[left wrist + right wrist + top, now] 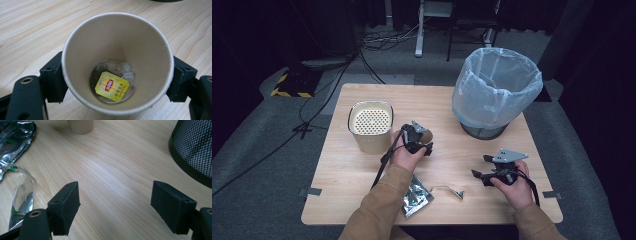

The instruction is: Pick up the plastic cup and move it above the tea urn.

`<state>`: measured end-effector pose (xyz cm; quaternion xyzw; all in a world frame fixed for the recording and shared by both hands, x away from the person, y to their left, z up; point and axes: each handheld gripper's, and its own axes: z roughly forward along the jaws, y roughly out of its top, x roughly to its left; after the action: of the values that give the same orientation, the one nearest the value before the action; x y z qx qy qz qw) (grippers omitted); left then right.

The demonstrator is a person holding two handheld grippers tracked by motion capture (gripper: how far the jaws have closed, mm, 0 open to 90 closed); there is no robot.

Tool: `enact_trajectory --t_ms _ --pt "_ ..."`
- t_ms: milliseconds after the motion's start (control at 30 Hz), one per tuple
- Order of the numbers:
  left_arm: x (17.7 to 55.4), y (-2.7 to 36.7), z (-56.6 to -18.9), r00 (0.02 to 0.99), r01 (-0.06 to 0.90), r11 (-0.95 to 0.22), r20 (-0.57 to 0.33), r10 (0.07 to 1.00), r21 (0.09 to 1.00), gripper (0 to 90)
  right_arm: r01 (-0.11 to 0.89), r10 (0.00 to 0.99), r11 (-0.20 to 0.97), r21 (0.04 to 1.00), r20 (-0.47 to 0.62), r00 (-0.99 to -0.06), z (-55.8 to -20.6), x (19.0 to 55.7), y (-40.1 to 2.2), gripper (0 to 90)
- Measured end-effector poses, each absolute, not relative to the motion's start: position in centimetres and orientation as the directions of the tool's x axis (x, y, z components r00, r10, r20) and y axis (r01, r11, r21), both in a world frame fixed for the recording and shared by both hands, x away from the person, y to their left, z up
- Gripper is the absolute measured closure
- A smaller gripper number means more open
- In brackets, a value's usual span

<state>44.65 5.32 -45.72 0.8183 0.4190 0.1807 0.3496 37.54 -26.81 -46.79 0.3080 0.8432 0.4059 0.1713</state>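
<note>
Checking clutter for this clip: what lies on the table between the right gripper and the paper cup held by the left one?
Bare wood, as the right gripper view shows: open right gripper, then table up to the paper cup.

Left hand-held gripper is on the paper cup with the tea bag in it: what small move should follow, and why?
Probably lift the paper cup and carry it toward the lined bin: the left hand-held gripper clamps its sides, and a used tea bag lies at the bottom.

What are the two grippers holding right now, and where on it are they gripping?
The left gripper clamps the tan paper cup by its outer wall just below the rim, one jaw on each side. The right gripper holds nothing; its jaws stand open.
</note>
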Motion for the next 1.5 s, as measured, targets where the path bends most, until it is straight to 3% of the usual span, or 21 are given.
enact_trajectory --t_ms 467,1067,1367,1500 --pt "41.5 5.2 -40.8 0.629 0.52 -0.373 -0.049 0.776 0.769 21.8 0.339 0.615 0.479 0.809 -0.034 -0.788 -45.6 37.9 -24.0 21.8" --pt "39.7 5.3 -35.6 0.628 0.467 -0.312 -0.062 0.776 0.828 21.9 0.265 0.527 0.439 0.859 -0.007 -0.85 -43.2 40.2 -15.8 18.3" --pt "39.8 5.4 -35.3 0.624 0.445 -0.299 -0.052 0.78 0.844 22.2 0.233 0.499 0.383 0.894 0.012 -0.866 -42.1 40.9 -12.5 22.4" --pt "39.7 5.6 -35.8 0.618 0.445 -0.296 -0.051 0.785 0.845 22.2 0.219 0.5 0.366 0.905 0.007 -0.866 -41.8 41.1 -12.1 30.0"
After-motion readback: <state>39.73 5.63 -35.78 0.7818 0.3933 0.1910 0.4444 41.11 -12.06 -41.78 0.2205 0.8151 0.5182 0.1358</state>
